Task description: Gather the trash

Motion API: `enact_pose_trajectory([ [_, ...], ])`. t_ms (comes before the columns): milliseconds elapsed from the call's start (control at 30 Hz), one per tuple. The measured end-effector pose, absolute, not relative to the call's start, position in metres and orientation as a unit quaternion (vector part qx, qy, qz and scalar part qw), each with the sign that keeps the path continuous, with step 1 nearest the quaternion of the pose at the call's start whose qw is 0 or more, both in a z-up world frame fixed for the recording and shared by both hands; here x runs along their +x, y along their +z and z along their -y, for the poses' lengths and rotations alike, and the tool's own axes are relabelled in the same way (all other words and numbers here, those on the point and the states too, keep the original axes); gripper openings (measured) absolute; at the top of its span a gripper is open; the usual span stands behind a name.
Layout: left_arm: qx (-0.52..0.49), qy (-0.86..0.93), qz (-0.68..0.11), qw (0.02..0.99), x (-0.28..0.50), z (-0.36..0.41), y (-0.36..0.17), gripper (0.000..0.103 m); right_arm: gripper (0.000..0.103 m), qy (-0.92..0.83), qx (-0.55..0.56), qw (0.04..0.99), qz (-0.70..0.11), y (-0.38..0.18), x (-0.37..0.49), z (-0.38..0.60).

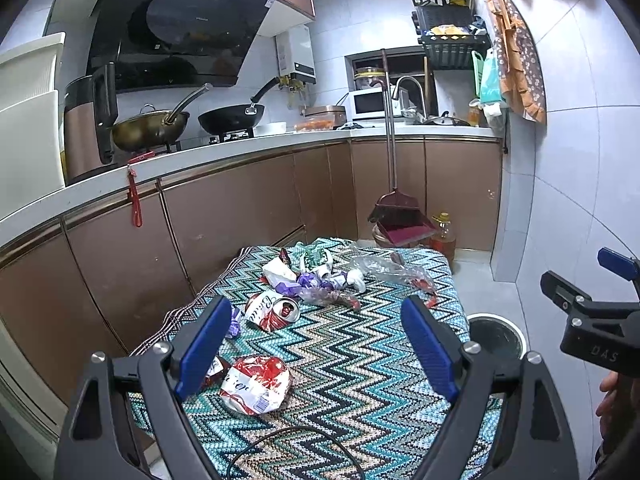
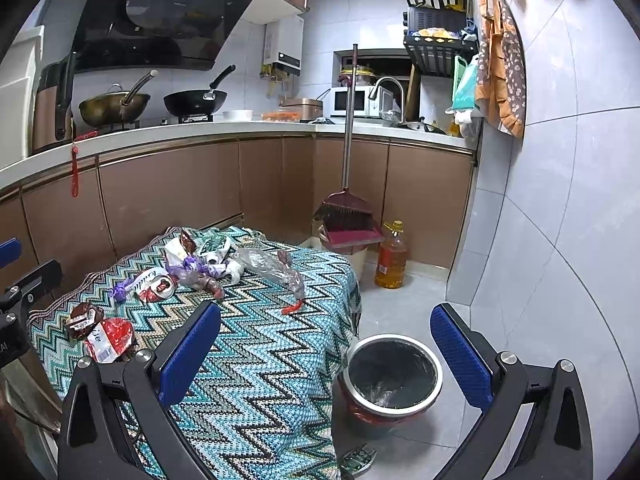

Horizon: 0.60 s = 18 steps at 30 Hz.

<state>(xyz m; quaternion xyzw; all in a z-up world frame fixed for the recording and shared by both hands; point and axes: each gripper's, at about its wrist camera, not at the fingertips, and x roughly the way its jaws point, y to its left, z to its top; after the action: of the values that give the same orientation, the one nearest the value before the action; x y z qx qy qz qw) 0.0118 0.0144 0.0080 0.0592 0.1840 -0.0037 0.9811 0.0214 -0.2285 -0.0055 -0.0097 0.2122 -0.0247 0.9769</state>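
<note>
Barely started: both left tongs [image 1: 316, 344] and right tongs [image 2: 326, 350] are held wide open, nothing gripped. Crushed cans [image 1: 256, 384], wrappers [image 2: 196, 260] and plastic film [image 1: 384, 266] are left on the cloth-covered counter [image 2: 260, 360]. Lined bin [image 2: 394, 380] on the floor looks near empty; one scrap [image 2: 357, 458] is seen beside it

Trash is scattered over the zigzag-cloth tabletop [image 1: 360, 360]: a crushed red-and-white can [image 1: 256, 384] lies flattened at the near left with a brown wrapper [image 2: 82, 320] touching it, and a second dented can [image 1: 272, 312] lies on its side further back, open mouth showing. Behind that sits a heap of purple plastic [image 1: 304, 284], white crumpled paper [image 1: 276, 270] and a clear bag [image 1: 384, 266], while the lined trash bin [image 2: 394, 380] stands upright on the floor just beside the tabletop, a green wrapper [image 2: 358, 458] on the floor near its base.
</note>
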Motion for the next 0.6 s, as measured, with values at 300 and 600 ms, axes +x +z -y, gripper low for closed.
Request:
enact_pose_trajectory([
  [300,0.058,-0.003,-0.171,0.983,0.02,-0.014,0.006,0.086,0.103,-0.03,-0.008,0.974,-0.224,-0.002,0.03,0.229],
  [600,0.039,-0.017,-0.167,0.985,0.029,-0.019,0.005,0.086,0.103,-0.031,-0.007,0.971,-0.237,-0.004,0.042,0.235],
])
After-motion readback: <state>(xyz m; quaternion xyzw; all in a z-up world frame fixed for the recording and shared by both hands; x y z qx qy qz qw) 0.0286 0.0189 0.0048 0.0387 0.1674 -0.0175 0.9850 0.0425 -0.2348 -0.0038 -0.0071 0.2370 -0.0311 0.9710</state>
